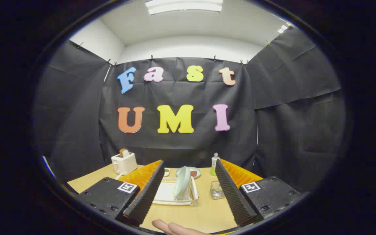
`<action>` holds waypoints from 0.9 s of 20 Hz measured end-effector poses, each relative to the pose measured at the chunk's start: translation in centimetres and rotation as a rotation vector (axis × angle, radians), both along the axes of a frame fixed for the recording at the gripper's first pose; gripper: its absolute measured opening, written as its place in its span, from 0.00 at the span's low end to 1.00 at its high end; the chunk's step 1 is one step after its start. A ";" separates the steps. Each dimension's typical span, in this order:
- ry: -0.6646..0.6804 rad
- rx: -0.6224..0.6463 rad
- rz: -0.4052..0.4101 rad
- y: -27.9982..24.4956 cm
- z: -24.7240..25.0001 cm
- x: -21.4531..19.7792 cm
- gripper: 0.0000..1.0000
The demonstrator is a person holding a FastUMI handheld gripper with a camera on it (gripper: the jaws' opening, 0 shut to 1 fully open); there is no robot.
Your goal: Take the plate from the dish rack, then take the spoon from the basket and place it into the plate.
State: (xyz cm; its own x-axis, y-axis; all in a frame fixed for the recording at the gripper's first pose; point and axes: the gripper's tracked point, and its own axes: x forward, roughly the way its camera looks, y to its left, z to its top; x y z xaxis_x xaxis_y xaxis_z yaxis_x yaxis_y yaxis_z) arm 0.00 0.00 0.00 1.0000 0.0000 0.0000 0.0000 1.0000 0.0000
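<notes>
Plate point(181, 182) removal from the rack point(175, 195) is judged to be the step in hand, and it is not yet begun. The plate is seen standing on edge in the rack, on the bench point(204, 215), ahead of the gripper point(188, 192) and between the lines of its two fingers. The jaws are spread wide and nothing is held. A small clear basket point(217, 190) stands just to the right of the rack, close to the right finger; whether a spoon lies in it cannot be told. Beyond the rack a second dish point(193, 172) with something reddish on it, a bottle point(214, 164) and a toaster point(124, 162) are set near the wall. A hand point(175, 227) rests on the bench edge below the fingers.

For a sound grasp, the gripper should be advanced level and centred on the plate, so that the upper rim passes between the fingers. Because the plate is thin and stands edge-on, the jaws should be turned to close across its two faces, not along its rim. Closure should be made only when the rim is well between the pads. The plate should then be lifted straight up, clear of the rack slots, before it is carried aside; a sideways pull is likely to drag the light rack along.
</notes>
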 end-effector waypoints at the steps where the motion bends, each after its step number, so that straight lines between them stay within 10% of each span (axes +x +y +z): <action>1: 0.003 0.000 -0.001 0.0 -0.2 0.0 1.00; 18: 0.190 0.035 -0.015 -1.2 -4.3 6.5 1.00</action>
State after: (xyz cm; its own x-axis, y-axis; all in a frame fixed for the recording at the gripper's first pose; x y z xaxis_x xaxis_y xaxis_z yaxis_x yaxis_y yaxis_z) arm 6.50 -1.18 -4.31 0.9819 -0.0118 -0.1888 0.0183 0.9993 0.0330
